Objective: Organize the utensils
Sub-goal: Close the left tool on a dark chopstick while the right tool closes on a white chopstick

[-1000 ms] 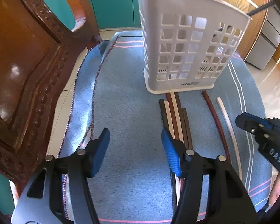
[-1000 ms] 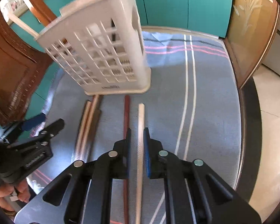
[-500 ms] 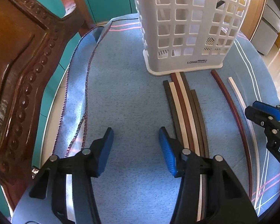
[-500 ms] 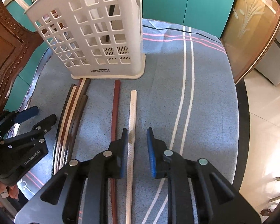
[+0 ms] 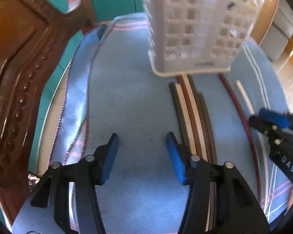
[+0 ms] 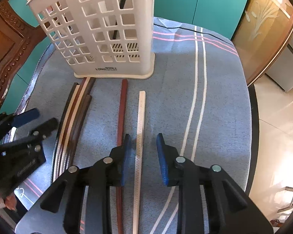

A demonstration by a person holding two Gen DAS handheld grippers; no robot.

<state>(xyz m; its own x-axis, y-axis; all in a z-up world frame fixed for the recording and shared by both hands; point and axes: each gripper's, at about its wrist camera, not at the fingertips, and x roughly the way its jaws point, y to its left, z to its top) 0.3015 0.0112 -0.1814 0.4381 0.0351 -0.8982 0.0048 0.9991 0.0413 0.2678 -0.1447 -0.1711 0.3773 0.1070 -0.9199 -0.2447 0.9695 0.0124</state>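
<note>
**A:** Status?

**B:** Pick phase. My right gripper (image 6: 142,156) is spread wide, straddling the pale chopstick (image 6: 140,132) flat on the blue cloth (image 6: 214,107); nothing gripped. The dark red chopstick (image 6: 121,117) lies just beside it, under my left pad.

**A:** Left side?

**B:** Left gripper (image 5: 141,156) released too, empty, hovering over bare cloth. The bundle of five sticks (image 5: 193,117) lies just to its right.

**A:** Target?

**B:** White holder basket (image 6: 111,35), upright, just past the stick tips. One dark stick is already inside.

**A:** Next?

**B:** Probably drop, centre on the pale one only, pinch, lift, tip it in.
</note>
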